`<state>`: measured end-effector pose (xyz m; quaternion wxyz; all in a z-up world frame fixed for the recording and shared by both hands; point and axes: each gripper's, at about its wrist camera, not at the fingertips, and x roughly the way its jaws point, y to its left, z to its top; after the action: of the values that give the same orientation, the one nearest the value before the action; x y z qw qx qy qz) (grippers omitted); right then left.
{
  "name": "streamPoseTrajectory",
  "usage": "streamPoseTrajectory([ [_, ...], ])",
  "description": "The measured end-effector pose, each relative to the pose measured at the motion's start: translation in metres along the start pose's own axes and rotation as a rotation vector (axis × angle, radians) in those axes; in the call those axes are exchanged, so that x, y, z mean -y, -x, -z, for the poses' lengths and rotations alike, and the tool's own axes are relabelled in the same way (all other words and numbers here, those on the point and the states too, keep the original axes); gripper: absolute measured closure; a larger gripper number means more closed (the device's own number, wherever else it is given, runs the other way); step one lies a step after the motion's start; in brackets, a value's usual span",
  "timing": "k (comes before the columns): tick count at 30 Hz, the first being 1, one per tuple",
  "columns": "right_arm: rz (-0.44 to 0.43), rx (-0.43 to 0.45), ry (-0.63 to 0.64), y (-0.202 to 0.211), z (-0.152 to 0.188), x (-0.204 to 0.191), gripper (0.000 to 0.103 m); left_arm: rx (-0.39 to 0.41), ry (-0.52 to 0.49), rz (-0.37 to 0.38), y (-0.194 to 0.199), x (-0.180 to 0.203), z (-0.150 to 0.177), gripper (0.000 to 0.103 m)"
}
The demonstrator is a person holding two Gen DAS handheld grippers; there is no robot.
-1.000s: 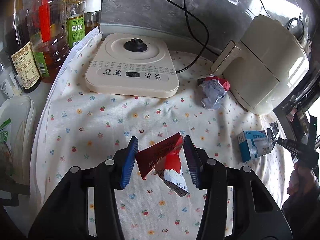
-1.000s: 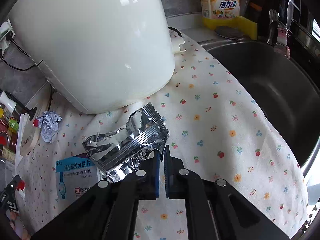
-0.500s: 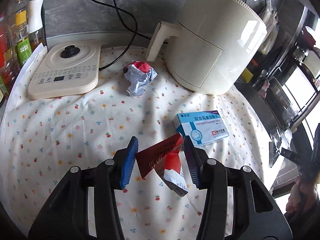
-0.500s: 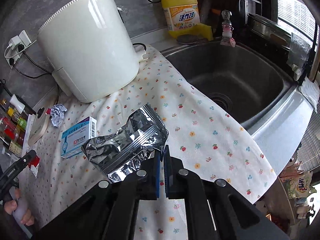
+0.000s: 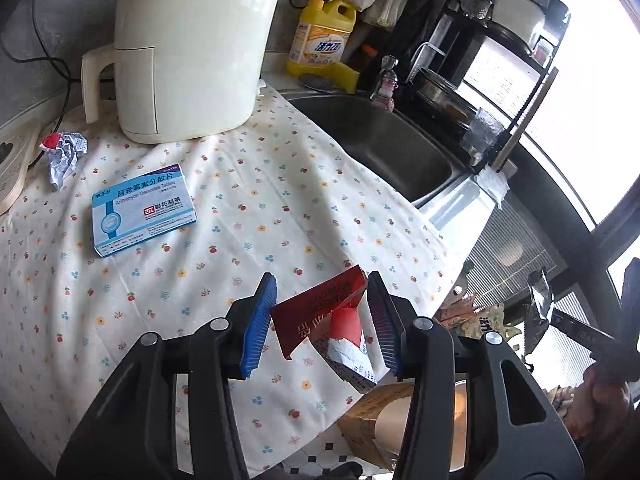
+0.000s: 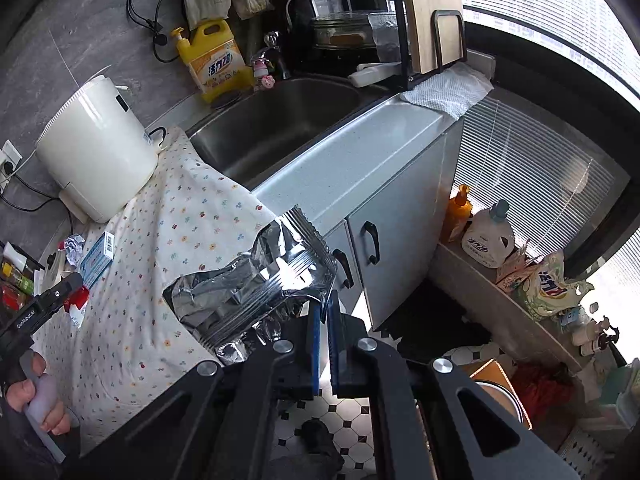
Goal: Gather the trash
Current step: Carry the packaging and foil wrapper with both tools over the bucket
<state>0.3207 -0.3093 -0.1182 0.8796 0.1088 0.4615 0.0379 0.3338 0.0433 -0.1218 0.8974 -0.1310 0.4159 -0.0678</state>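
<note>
Left wrist view: our left tool grips the red cigarette pack, right tool pinches the foil wrapper, both past the air fryer; medicine box and crumpled paper remain beside it.

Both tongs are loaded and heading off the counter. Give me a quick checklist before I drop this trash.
1. Left tongs clamped on the red carton: ok.
2. Right tongs shut on the foil wrapper: ok, pinched at one edge only.
3. Bin below the counter edge, open top: ok, partly hidden by the tongs.
4. Bin directly under either piece: cannot tell.
5. Counter cleared: not ok, blue medicine box and crumpled paper remain on the floral cloth.
</note>
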Motion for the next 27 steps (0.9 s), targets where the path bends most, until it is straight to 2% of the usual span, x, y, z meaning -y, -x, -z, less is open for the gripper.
streamPoseTrajectory([
  [10, 0.065, -0.024, -0.117, 0.038, 0.053, 0.096, 0.098, -0.076, -0.121, 0.089, -0.019, 0.107, 0.041, 0.056],
  [23, 0.089, -0.153, -0.158, 0.046, 0.134, 0.174, 0.094, -0.185, -0.188, 0.137, -0.043, 0.196, 0.113, 0.056],
  [25, 0.091, -0.166, -0.151, 0.047, 0.143, 0.182, 0.082, -0.199, -0.192, 0.143, -0.046, 0.207, 0.125, 0.056],
  [26, 0.097, -0.164, -0.152, 0.049, 0.147, 0.186, 0.062, -0.205, -0.195, 0.145, -0.047, 0.212, 0.131, 0.056],
  [27, 0.098, -0.159, -0.151, 0.051, 0.151, 0.190, 0.048, -0.210, -0.198, 0.147, -0.047, 0.218, 0.136, 0.056],
])
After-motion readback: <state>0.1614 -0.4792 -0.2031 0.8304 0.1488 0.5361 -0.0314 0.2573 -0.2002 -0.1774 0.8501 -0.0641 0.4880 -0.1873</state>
